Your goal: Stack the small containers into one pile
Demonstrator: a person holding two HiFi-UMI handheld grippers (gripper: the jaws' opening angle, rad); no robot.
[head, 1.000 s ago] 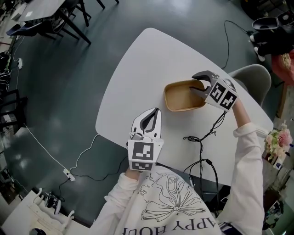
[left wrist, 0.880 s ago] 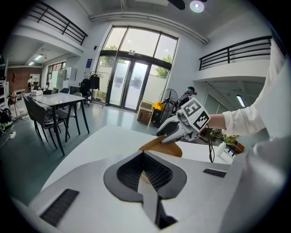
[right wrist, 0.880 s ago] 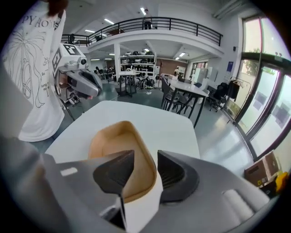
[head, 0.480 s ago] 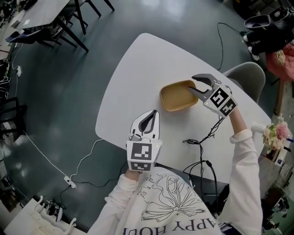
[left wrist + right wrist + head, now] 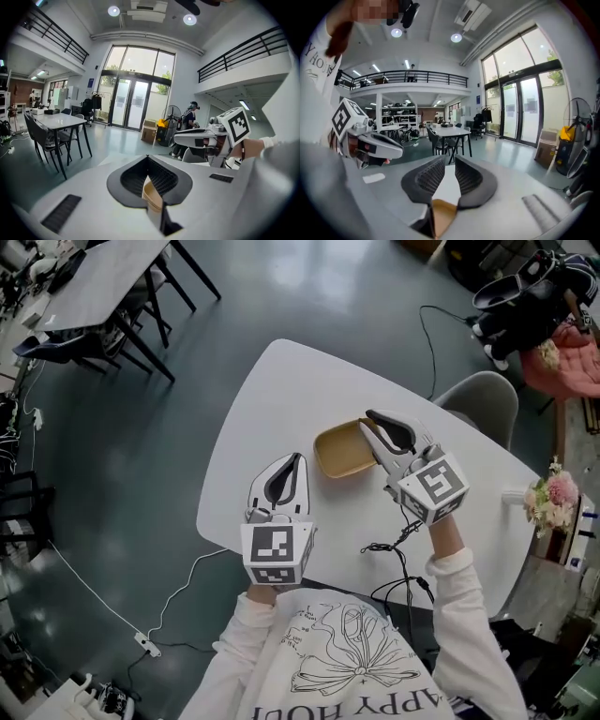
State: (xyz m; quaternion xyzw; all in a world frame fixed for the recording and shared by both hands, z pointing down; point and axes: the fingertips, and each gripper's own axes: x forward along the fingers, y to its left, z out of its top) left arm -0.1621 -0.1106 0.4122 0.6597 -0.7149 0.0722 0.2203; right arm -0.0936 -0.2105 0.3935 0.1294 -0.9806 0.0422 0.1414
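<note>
Head view alone shows the whole container (image 5: 339, 451) on the table (image 5: 281, 395).

Bright, even light from ceiling lamps (image 5: 190, 19) and windows (image 5: 136, 84); fisheye edges darken and warp.

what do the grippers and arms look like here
Both the left gripper and right gripper have grey-white bodies, black ribbed curved jaws and a white cube printed with black square markers. The person wears white long sleeves.

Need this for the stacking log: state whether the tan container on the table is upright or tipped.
Upright: the head view shows the tan container flat on the white table, mouth up.
</note>
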